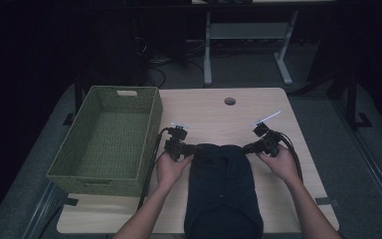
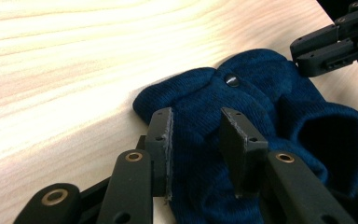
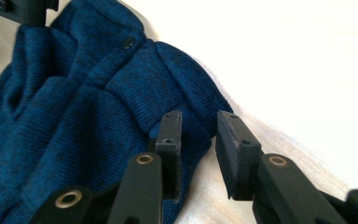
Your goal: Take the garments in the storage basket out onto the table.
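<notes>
While both hands sit at the far end of the dark blue knit garment (image 1: 223,191), here's the state, everything referenced to that garment.

Garment: lies flat on the light wood table (image 1: 209,107), running from the near edge up to about mid-table. In the high view it reads almost black; the gripper views show blue knit with a small dark button (image 2: 232,80) near the folded collar end.

Left gripper (image 1: 183,148): at the garment's far-left corner. In the left gripper view its jaws stand part-spread over the knit, fabric lying between and under them. Can't tell for sure whether the pads actually press on it; there's a visible gap across most of the span, so it reads as apart, not pinching.

Right gripper (image 1: 261,144): at the garment's far-right corner. In the right gripper view the jaws are spread, with the collar edge just at the left pad and bare table in the gap. Not pinching anything.

Woven green basket (image 1: 110,137): left of the garment, just beyond the left gripper, standing upright on the table's left side.

Cable hole (image 1: 230,101): in the tabletop, beyond the garment's far end, well apart from it.
</notes>
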A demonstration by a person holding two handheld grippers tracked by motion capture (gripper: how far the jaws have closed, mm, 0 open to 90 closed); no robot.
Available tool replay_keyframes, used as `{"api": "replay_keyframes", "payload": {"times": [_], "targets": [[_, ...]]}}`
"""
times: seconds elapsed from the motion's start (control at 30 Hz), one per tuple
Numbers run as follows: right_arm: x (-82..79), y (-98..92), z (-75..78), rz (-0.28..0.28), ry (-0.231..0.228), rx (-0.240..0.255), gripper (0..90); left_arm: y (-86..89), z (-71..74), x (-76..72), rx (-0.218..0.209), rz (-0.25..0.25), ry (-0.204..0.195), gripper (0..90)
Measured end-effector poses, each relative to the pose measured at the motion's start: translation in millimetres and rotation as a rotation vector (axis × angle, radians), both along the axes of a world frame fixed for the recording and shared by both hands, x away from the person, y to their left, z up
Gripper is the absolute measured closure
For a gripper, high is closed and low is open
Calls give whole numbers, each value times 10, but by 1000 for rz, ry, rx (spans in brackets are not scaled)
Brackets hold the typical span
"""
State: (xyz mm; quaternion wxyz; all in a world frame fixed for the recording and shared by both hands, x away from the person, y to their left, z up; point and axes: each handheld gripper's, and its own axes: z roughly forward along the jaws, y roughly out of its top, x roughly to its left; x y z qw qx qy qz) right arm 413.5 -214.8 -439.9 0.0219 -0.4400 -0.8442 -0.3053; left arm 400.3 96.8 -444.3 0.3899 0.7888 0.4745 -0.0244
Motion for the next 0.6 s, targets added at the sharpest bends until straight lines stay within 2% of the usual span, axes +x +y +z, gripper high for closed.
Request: {"api": "replay_keyframes", "payload": {"times": [0.3, 0.43, 0.6], "targets": [[38, 3, -15, -13, 12, -4, 659, 44, -21, 42, 14, 25, -7, 630], [41, 19, 7, -14, 2, -1, 648, 31, -49, 57, 31, 26, 6, 616], [63, 43, -17, -14, 18, -11, 630, -1, -95, 68, 36, 32, 24, 595]]}}
